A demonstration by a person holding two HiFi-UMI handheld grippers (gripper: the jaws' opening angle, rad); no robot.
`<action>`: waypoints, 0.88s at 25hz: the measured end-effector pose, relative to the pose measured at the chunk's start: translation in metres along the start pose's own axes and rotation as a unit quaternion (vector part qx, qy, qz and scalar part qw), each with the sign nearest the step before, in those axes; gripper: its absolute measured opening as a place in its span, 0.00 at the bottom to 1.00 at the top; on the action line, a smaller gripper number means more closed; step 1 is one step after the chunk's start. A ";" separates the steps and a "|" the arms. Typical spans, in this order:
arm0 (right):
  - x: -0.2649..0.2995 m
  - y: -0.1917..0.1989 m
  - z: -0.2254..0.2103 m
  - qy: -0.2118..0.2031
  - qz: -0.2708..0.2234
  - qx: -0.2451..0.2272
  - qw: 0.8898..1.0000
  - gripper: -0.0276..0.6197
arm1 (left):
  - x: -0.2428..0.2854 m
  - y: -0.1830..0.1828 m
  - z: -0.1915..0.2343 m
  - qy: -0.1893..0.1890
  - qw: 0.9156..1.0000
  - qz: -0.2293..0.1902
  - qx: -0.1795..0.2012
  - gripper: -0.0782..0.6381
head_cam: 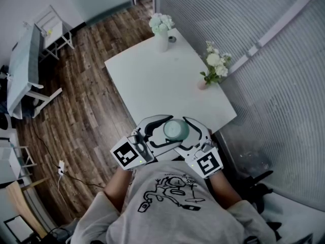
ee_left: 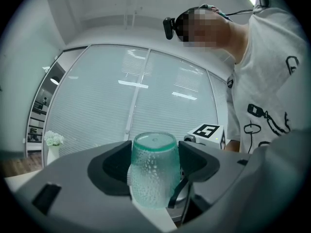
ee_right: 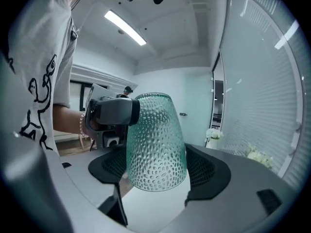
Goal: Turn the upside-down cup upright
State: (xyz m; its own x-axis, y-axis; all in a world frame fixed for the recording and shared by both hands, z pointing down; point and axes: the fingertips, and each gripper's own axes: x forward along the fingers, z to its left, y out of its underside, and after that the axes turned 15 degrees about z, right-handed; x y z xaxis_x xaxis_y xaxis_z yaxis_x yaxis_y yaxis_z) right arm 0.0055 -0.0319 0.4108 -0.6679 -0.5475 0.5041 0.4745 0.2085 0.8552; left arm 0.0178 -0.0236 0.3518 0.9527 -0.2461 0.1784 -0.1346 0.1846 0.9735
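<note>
**Upside-down cup pinched by both grippers at the near edge of the surface**

The cup [head_cam: 176,130] is see-through green with a dimpled wall. It is bottom up, with the closed end on top and the wide mouth below, and it leans a little off upright. In the head view it sits over the near edge of the white surface [head_cam: 162,80], just in front of the person's chest. Whether its rim touches the surface cannot be made out.

The left gripper [ee_left: 154,163] comes at the cup from the left and pinches it high, near the closed end. Its jaws stand wide, with a dark pad against each side of the wall. The right gripper [ee_right: 156,173] comes at the cup from the right and takes it lower, at the mouth end. Its jaws also stand wide, with one pad [ee_right: 206,171] against each side of the wall near the rim. In the right gripper view, one jaw of the left gripper crosses in front of the cup's upper part. Both grippers' marker cubes lie nearer the person than the cup does.

Directly behind the cup is the person's white shirt [head_cam: 170,192], which has a black drawing on it. Beyond the cup, at the far corner of the surface, stands a white vase [head_cam: 162,40] of pale flowers. Beyond the cup and to the right, a small pink pot [head_cam: 202,84] of white flowers stands by the edge. To the cup's left is wood floor [head_cam: 76,116], and to its right a ribbed window wall [head_cam: 274,60].
</note>
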 end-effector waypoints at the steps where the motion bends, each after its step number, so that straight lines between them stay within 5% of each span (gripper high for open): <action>1: 0.000 -0.001 0.000 -0.004 -0.009 0.011 1.000 0.60 | 0.000 -0.001 0.000 -0.001 1.000 0.000 0.002 0.53; 11: 0.002 -0.002 0.005 -0.051 -0.054 0.100 0.992 0.60 | 0.003 -0.002 -0.003 -0.006 1.000 0.006 0.009 0.53; 22: 0.006 0.006 0.005 -0.055 -0.045 0.100 0.992 0.60 | 0.007 0.005 -0.002 -0.009 1.000 0.019 0.009 0.53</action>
State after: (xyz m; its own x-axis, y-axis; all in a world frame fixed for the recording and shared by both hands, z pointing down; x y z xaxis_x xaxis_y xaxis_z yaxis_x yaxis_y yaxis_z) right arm 0.0015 -0.0300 0.4199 -0.7661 -0.4821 0.4251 0.2943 0.3248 0.8988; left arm 0.0243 -0.0222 0.3577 0.9414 -0.2572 0.2181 -0.1762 0.1765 0.9684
